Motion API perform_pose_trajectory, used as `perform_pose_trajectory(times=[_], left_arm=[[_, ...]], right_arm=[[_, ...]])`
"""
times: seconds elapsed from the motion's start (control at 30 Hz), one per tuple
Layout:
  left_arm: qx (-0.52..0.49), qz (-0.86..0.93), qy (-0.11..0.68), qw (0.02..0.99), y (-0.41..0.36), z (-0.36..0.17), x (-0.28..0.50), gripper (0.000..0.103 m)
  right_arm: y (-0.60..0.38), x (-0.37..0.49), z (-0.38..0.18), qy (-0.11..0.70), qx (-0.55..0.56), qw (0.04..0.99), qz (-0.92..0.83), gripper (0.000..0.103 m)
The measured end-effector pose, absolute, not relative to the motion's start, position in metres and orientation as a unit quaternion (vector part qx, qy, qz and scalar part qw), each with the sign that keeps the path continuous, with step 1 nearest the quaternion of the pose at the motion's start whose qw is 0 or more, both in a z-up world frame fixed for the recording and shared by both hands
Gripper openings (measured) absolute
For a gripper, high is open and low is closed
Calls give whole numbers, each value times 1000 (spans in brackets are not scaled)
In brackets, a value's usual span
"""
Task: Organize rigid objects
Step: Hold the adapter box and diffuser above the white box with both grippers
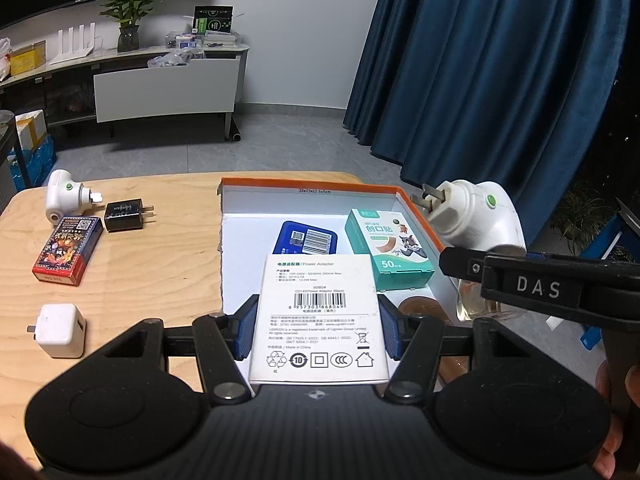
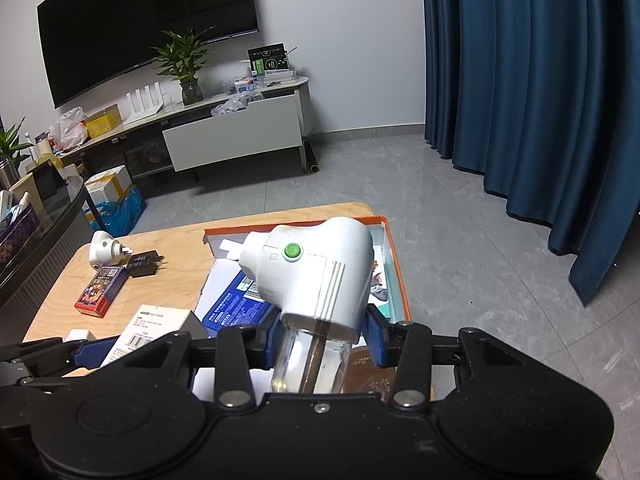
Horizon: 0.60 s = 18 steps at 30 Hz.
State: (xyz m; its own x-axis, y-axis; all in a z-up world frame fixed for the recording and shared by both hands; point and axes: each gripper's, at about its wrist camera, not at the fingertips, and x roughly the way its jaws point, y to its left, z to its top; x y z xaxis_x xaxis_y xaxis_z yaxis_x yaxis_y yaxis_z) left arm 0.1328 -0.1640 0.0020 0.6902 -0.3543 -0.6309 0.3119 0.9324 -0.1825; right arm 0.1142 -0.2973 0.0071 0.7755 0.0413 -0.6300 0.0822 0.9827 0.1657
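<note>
1. Lower centre: the left tool (image 1: 318, 330) gripped the white adapter box (image 1: 320, 316) over the orange-rimmed tray (image 1: 312, 185).
2. Right of frame: the right tool (image 2: 318, 338) clamped the plug-in vaporizer (image 2: 312, 272) by its clear bottle; smooth glass might slip.
3. Upper left, on the desk (image 1: 140, 280): loose chargers and card box (image 1: 66, 251) awaited sorting; the crowded tray risked collisions.

The right hand-held gripper (image 2: 320, 344) clamps the clear bottle of a white plug-in vaporizer (image 2: 316, 276) between its blue pads (image 2: 375, 338), holding it above the open orange-rimmed box (image 2: 396, 276). A blue case (image 2: 236, 304) lies inside the box. On the counter (image 2: 160, 292) to the left sit a second white vaporizer (image 2: 105, 249), a black charger (image 2: 145, 264) and a red card pack (image 2: 101, 290). At lower left, the left hand-held gripper (image 2: 104, 350) holds a white adapter box (image 2: 156, 326).
</note>
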Motion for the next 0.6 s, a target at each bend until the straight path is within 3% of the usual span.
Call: perform_pose_trajectory(times=[0.6], left_arm=[[-30, -185, 350, 918, -165, 0, 133, 60]], right_arm=[[-297, 114, 6, 337, 91, 937, -9, 51]])
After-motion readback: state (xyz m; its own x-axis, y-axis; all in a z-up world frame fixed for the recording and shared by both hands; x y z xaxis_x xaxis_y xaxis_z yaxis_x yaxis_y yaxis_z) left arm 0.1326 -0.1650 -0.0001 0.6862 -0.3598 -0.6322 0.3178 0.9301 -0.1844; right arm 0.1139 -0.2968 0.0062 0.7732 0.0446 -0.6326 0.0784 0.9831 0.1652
